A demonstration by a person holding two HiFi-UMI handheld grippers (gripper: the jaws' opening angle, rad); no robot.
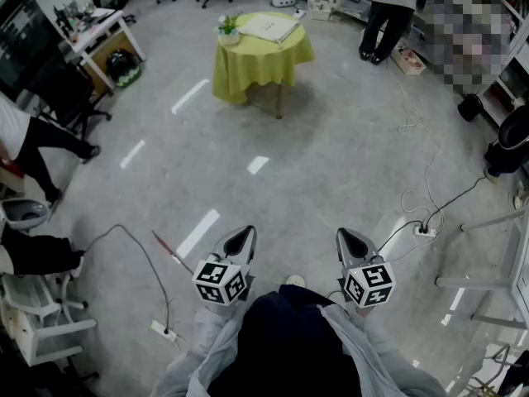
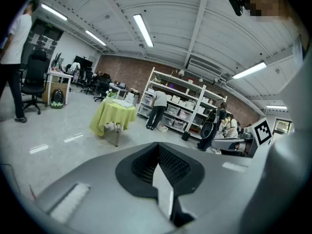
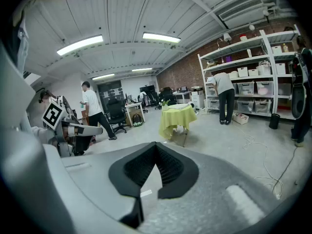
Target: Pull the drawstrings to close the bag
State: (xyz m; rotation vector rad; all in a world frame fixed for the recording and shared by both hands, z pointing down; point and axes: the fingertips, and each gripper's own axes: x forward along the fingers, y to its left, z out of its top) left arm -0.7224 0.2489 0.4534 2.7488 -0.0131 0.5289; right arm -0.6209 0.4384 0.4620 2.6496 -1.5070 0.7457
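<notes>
A round table under a yellow-green cloth (image 1: pixel 248 66) stands far ahead across the floor. A flat white item (image 1: pixel 269 26) that may be the bag lies on it; no drawstrings can be made out at this distance. My left gripper (image 1: pixel 245 232) and right gripper (image 1: pixel 341 235) hang side by side low in the head view, well short of the table. Both are shut with nothing between the jaws. The left gripper (image 2: pixel 158 145) faces the table (image 2: pixel 110 119) from afar. The right gripper (image 3: pixel 156 144) also looks toward the table (image 3: pixel 179 117).
A small potted plant (image 1: pixel 228 28) shares the table. Cables and a power strip (image 1: pixel 424 231) lie on the floor at right, another cable and strip (image 1: pixel 162 331) at left. One person (image 1: pixel 388 11) stands at the back shelves, another (image 1: pixel 37 139) at left. A white chair (image 1: pixel 33 321) is near left.
</notes>
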